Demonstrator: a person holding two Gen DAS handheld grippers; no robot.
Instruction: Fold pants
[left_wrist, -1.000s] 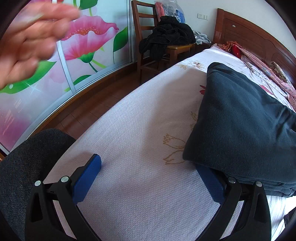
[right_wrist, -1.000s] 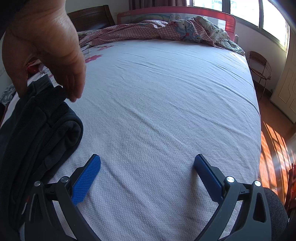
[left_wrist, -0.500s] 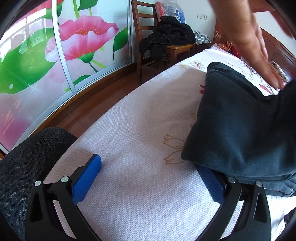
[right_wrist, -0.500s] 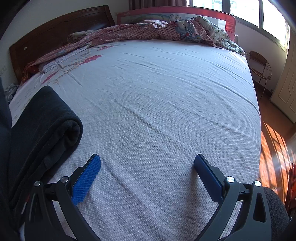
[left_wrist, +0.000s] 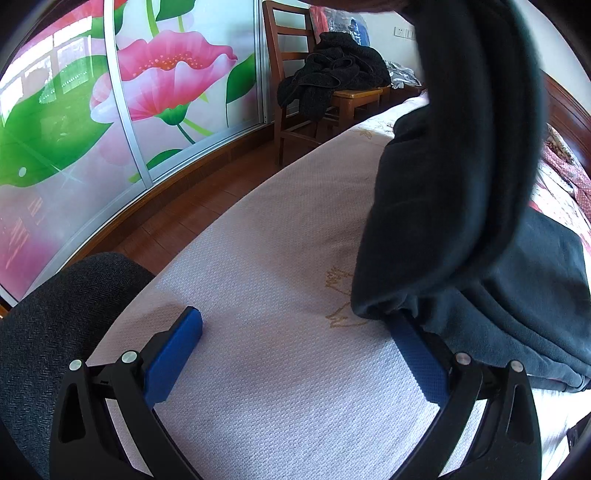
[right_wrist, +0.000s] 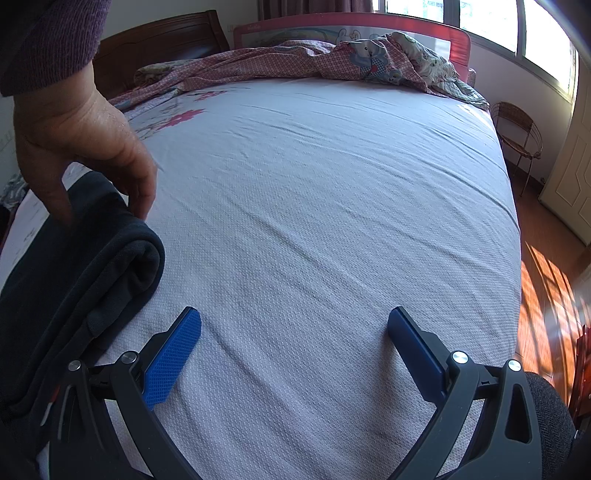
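The dark folded pants (left_wrist: 517, 288) lie on the white bed sheet (left_wrist: 280, 266) at the right of the left wrist view, with one dark layer (left_wrist: 465, 155) lifted above the pile. My left gripper (left_wrist: 295, 328) is open and empty on the sheet, its right finger (left_wrist: 417, 354) against the pants' edge. In the right wrist view the pants (right_wrist: 74, 280) lie at the left, and a bare hand (right_wrist: 85, 147) touches their rolled edge. My right gripper (right_wrist: 293, 328) is open and empty on the sheet (right_wrist: 332, 206), to the right of the pants.
A wooden chair (left_wrist: 332, 96) with dark clothes stands beside the bed, by a flowered sliding door (left_wrist: 129, 110). A crumpled pink checked quilt (right_wrist: 332, 59) lies at the far end of the bed. A wicker stand (right_wrist: 517, 125) and wooden floor are on the right.
The hand has come back to the pants' rolled edge in the right wrist view. A dark layer of the pants has risen over the pile in the left wrist view. Neither gripper has moved.
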